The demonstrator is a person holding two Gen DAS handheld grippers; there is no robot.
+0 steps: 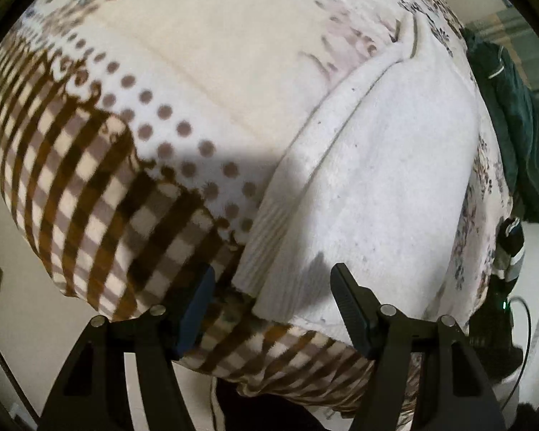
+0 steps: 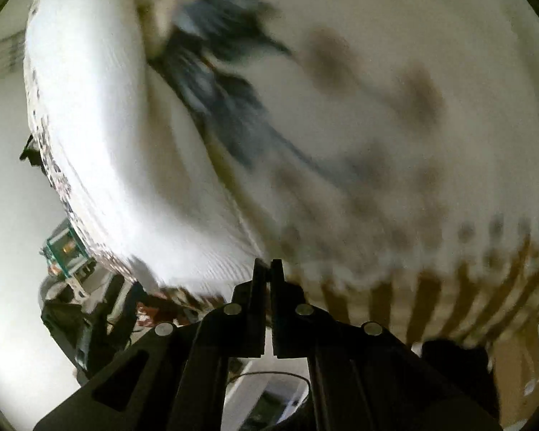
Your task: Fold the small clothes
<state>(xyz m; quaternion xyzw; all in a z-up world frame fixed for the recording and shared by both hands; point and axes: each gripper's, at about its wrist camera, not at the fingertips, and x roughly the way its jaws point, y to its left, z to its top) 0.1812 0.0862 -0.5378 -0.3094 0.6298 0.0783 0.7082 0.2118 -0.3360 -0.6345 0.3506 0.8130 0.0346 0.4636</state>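
Left wrist view: my left tool (image 1: 271, 287) gapes empty over the soft, light white knitted garment (image 1: 377, 179); I'd pinch its ribbed hem (image 1: 266, 251). My right tool (image 2: 268, 269) looks closed, empty.

1. A fleece blanket (image 1: 183, 82) covers the furniture, filling most of the left wrist view; it is cream with brown dots, brown-and-white checks toward 8 o'clock and blue-grey flowers toward 12 o'clock.
2. A hard-edged shadow crosses the blanket near the centre.
3. Pale floor (image 1: 28, 323) shows at 8 o'clock.
4. Dark green cloth (image 1: 510, 115) lies at 3 o'clock.
5. The right wrist view is motion-blurred.
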